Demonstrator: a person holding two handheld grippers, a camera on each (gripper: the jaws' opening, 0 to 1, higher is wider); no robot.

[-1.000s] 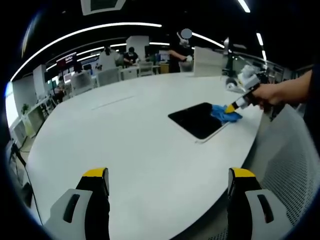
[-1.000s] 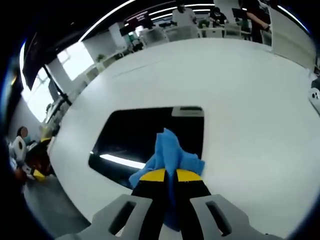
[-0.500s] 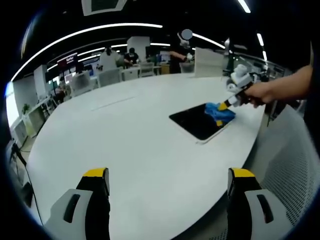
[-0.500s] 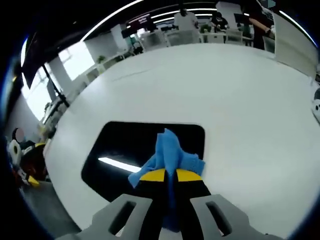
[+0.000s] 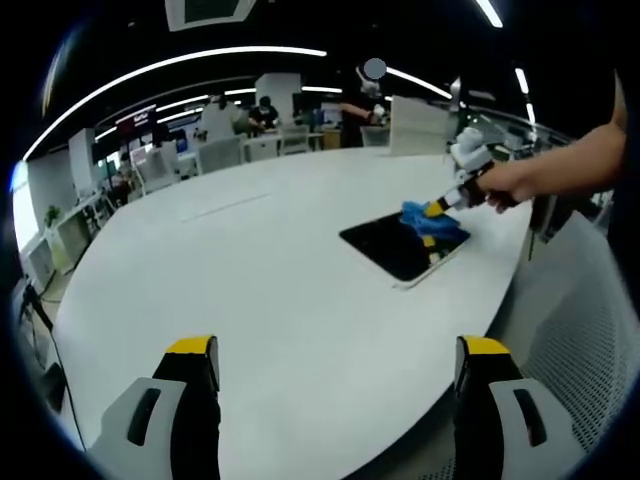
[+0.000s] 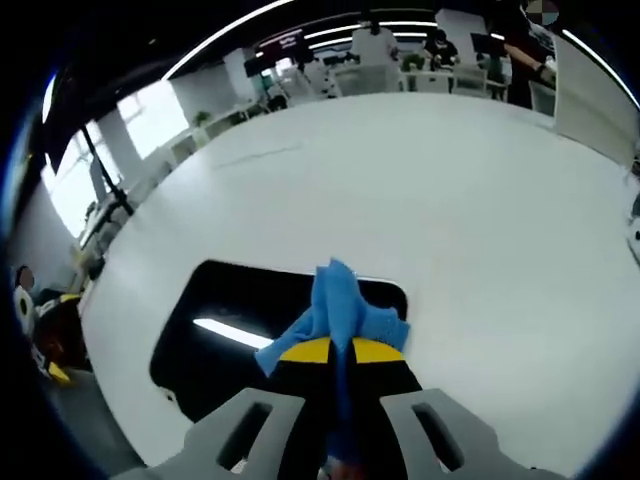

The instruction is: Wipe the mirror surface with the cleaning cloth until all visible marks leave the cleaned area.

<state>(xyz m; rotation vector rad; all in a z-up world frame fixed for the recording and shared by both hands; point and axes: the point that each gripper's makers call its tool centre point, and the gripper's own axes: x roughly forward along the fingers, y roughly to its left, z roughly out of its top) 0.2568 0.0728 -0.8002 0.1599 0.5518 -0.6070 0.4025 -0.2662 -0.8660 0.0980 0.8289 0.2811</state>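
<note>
A dark rectangular mirror [image 5: 398,247] [image 6: 235,325] with a pale frame lies flat near the right edge of the white oval table [image 5: 250,270]. My right gripper [image 6: 342,352] [image 5: 437,207] is shut on a blue cleaning cloth [image 6: 340,308] [image 5: 425,220], which rests on the mirror's far corner. A bright strip of ceiling light reflects in the glass; I make out no marks. In the left gripper view, my left gripper [image 5: 335,355] stands open over the table's near edge, well short of the mirror, with nothing between its jaws. A hand [image 5: 510,183] holds the right gripper.
A perforated white chair back [image 5: 580,330] stands beside the table's right edge. Office desks, chairs and several people [image 5: 260,115] fill the far side of the room. A white panel [image 5: 415,125] stands at the table's far end.
The right gripper has slid the cloth across the mirror towards its far corner. The left gripper has stayed where it was.
</note>
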